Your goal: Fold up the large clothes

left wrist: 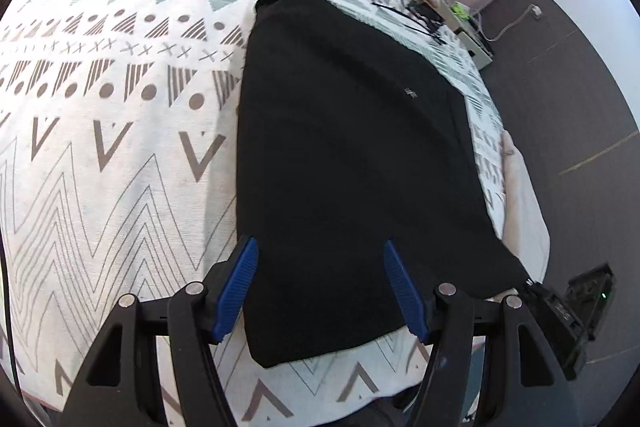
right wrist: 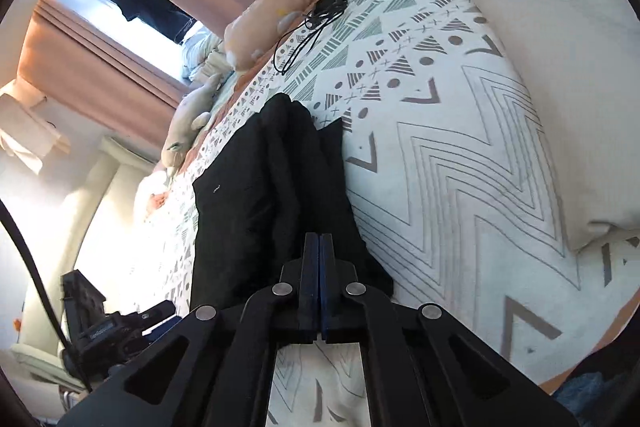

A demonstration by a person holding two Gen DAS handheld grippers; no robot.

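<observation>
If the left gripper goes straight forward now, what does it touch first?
Most likely the black garment: the open left gripper points over it, its fingers either side of the near end. Depth is unclear.

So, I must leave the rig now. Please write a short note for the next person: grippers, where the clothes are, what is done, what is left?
Left gripper: open, hovering over the near end of the black garment, holding nothing.
Right gripper: shut on an edge of the black garment.
Garment lies lengthwise on the patterned bedspread, folded into a long strip.
Left, probably: fold the strip across into a compact stack, then release.
</observation>
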